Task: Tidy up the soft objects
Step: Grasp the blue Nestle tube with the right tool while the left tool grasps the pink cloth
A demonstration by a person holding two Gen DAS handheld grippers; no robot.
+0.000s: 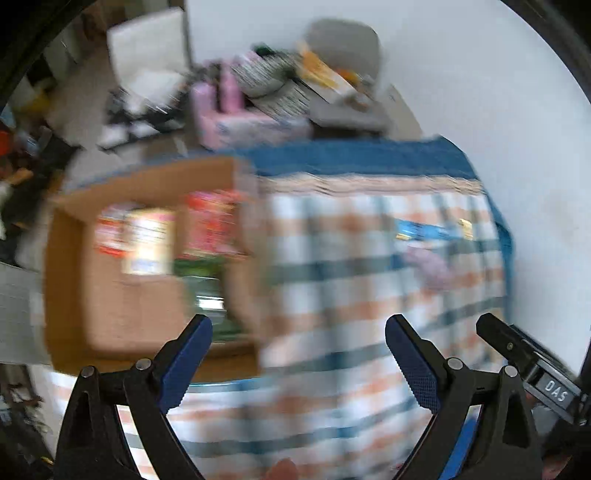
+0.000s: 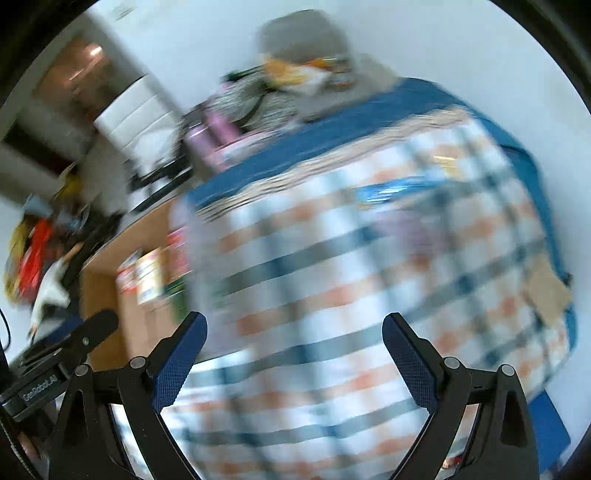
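Both views are motion-blurred. A table under a checked blue, white and orange cloth (image 1: 369,295) (image 2: 369,277) fills the view. An open cardboard box (image 1: 110,302) (image 2: 107,295) with several colourful packets (image 1: 147,236) (image 2: 151,273) stands at its left. A blue packet (image 1: 424,230) (image 2: 388,190) and a pale purple soft item (image 1: 432,264) lie on the cloth at the far right. My left gripper (image 1: 298,334) is open and empty above the cloth, by the box's right wall. My right gripper (image 2: 294,328) is open and empty above the cloth.
Past the table's blue far edge (image 1: 351,158) (image 2: 314,136) is a heap of clutter: pink bottles (image 1: 221,92) (image 2: 218,129), striped fabric (image 1: 266,70) (image 2: 255,99), a grey seat (image 1: 343,40) (image 2: 303,33). A flat cardboard piece (image 2: 546,291) lies at the table's right edge. White drawers (image 2: 136,114) stand at left.
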